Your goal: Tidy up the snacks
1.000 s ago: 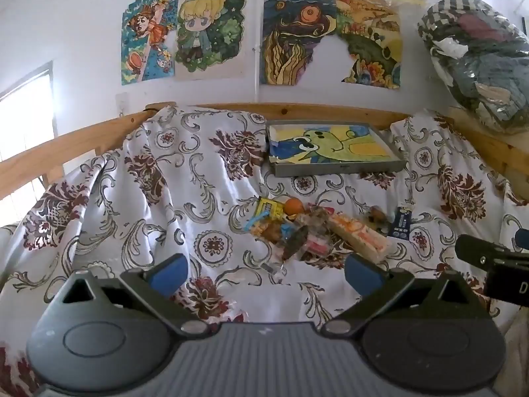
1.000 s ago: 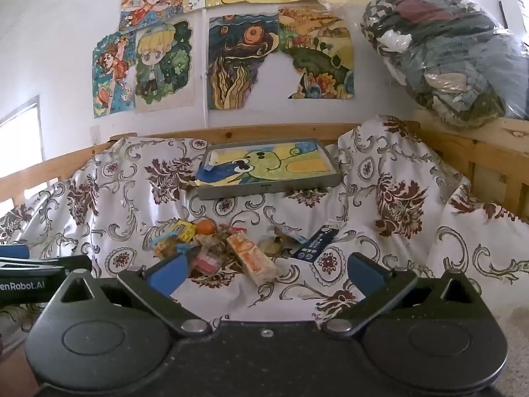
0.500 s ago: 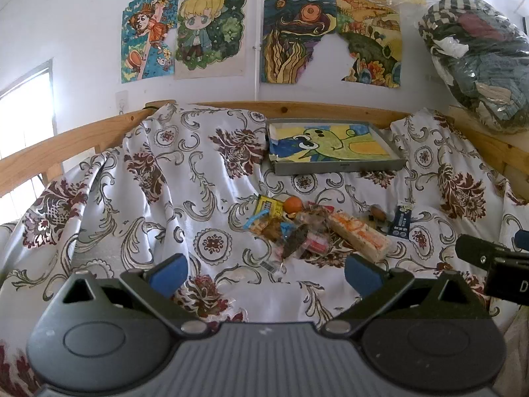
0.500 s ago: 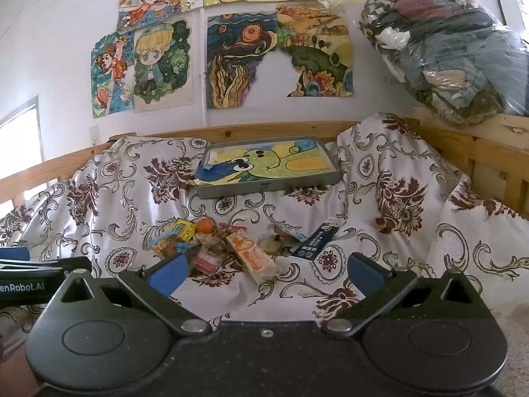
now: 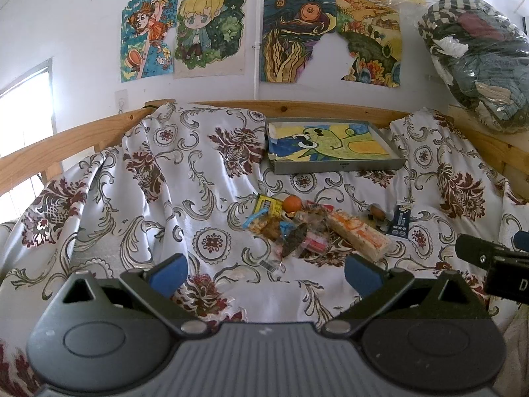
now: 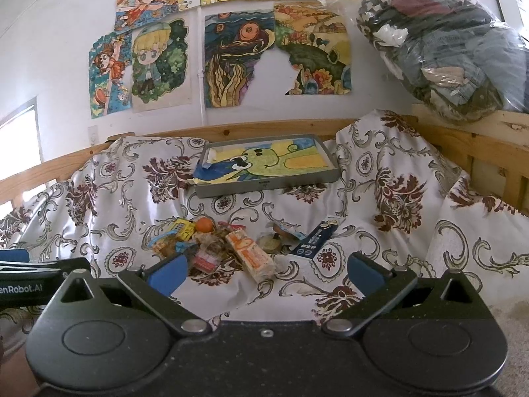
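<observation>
A heap of snacks [image 5: 307,228] lies on the flowered cloth [image 5: 185,205]: a small orange fruit [image 5: 293,203], a yellow packet [image 5: 269,205], a long orange-and-white bar [image 5: 358,235] and a dark blue packet [image 5: 400,220]. The right wrist view shows the same heap [image 6: 215,241], with the bar [image 6: 251,254] and the blue packet [image 6: 315,235]. A grey tray [image 5: 337,165] lined with a cartoon drawing sits behind the heap. My left gripper [image 5: 264,273] is open, short of the heap. My right gripper [image 6: 264,273] is open too, nothing between its fingers.
A wooden rail [image 5: 314,107] borders the cloth at the back and sides. A clear bag of clothes [image 6: 443,43] rests on the rail at the right. Drawings [image 5: 287,33] hang on the white wall. The other gripper shows at the edge [image 5: 492,263], [image 6: 33,278].
Both views have shifted slightly; the snack heap sits a little nearer and lower in the frame. Both grippers stay open and nothing has been picked up.
</observation>
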The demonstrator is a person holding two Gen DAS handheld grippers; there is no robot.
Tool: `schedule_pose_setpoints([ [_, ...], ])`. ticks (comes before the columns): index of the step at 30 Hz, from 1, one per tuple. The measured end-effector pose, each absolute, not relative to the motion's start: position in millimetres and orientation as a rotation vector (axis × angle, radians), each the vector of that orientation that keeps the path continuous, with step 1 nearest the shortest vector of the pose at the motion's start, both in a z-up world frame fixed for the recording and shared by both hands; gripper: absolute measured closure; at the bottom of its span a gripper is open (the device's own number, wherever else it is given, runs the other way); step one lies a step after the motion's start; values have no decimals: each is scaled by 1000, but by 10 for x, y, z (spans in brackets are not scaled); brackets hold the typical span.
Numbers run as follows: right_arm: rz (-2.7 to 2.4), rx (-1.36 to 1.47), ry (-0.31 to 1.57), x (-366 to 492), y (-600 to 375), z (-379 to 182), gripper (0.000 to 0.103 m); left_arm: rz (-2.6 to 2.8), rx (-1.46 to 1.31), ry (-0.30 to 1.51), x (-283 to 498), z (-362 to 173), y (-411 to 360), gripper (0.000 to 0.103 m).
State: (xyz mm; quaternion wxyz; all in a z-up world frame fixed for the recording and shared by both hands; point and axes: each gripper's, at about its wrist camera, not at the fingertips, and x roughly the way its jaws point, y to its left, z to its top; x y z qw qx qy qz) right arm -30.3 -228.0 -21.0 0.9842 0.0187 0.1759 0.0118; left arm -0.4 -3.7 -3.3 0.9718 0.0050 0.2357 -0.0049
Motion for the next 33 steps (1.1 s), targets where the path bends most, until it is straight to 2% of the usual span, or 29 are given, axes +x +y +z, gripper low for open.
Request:
schedule_pose_setpoints([
  [33, 20, 50, 363, -277, -2316, -160, 1, -11, 8, 480, -3, -33, -35, 0],
])
